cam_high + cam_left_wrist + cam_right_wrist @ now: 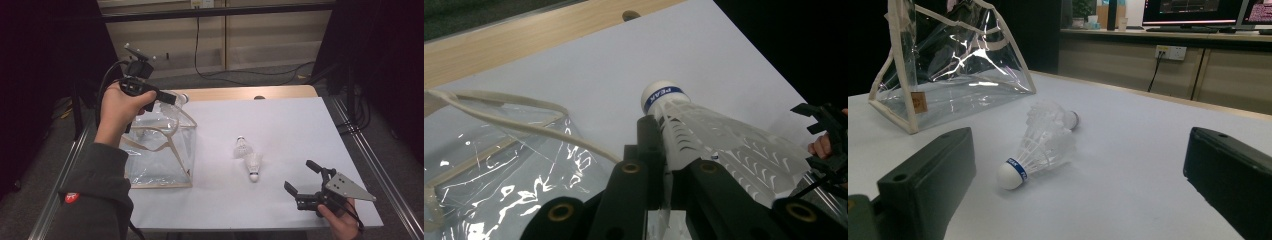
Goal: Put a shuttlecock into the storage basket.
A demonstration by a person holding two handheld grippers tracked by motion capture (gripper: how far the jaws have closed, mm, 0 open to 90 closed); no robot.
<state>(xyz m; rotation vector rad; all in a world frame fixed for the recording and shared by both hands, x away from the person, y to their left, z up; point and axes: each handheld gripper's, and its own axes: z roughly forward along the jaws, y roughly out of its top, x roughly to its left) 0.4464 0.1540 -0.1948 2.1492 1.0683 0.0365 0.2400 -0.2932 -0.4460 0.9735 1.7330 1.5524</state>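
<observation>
1. Up in the upper left of the high view, the left gripper [167, 97] hangs above the clear bag [157, 150], its jaws pinching a white shuttlecock [704, 135] by the skirt, cork end pointing away.
2. Down at the lower right of the high view, the right gripper [302, 180] sits low over the white table [290, 125] with its jaws spread wide and nothing between them.
3. Two more shuttlecocks [250, 157] lie touching each other at the centre of the high view, right of the bag and in front of the spread jaws.
4. Seen from the right gripper view, the nearer one [1040, 147] lies on its side, blue-banded cork toward the camera.
</observation>
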